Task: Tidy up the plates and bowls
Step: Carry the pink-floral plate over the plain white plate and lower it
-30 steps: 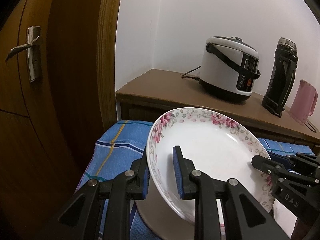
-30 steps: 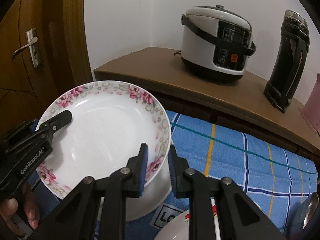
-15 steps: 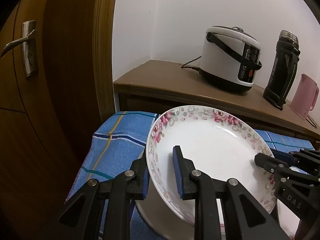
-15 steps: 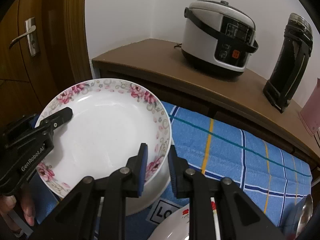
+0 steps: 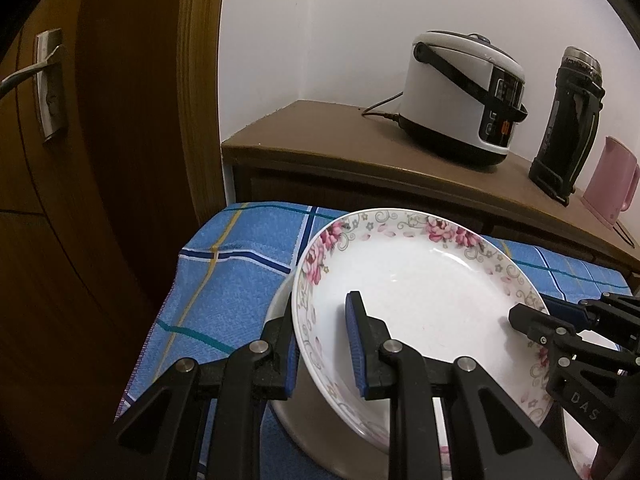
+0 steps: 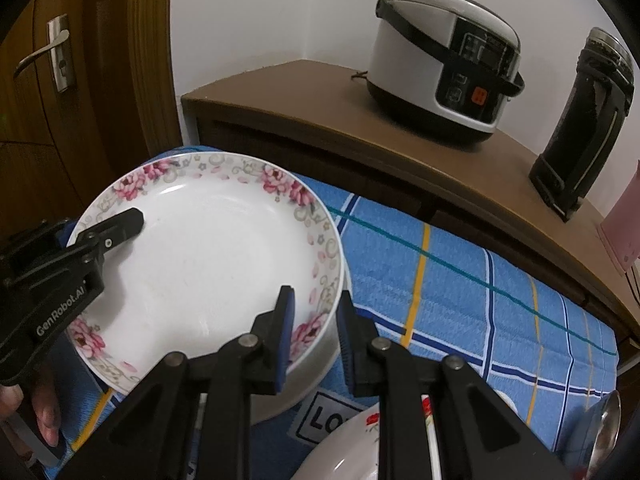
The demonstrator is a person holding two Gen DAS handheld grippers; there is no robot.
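Note:
A white floral-rimmed plate is held level over a plain white dish on the blue checked cloth. My left gripper is shut on the plate's left rim, one finger above and one below. My right gripper is shut on the plate's right rim; it also shows in the left wrist view. The plate sits very close above the lower dish; I cannot tell whether they touch.
Another floral dish and a spoon lie at the near right. A wooden sideboard behind carries a rice cooker, a black flask and a pink kettle. A wooden door stands left.
Both grippers have lowered the floral plate toward the plain white dish. Both grips stay unchanged.

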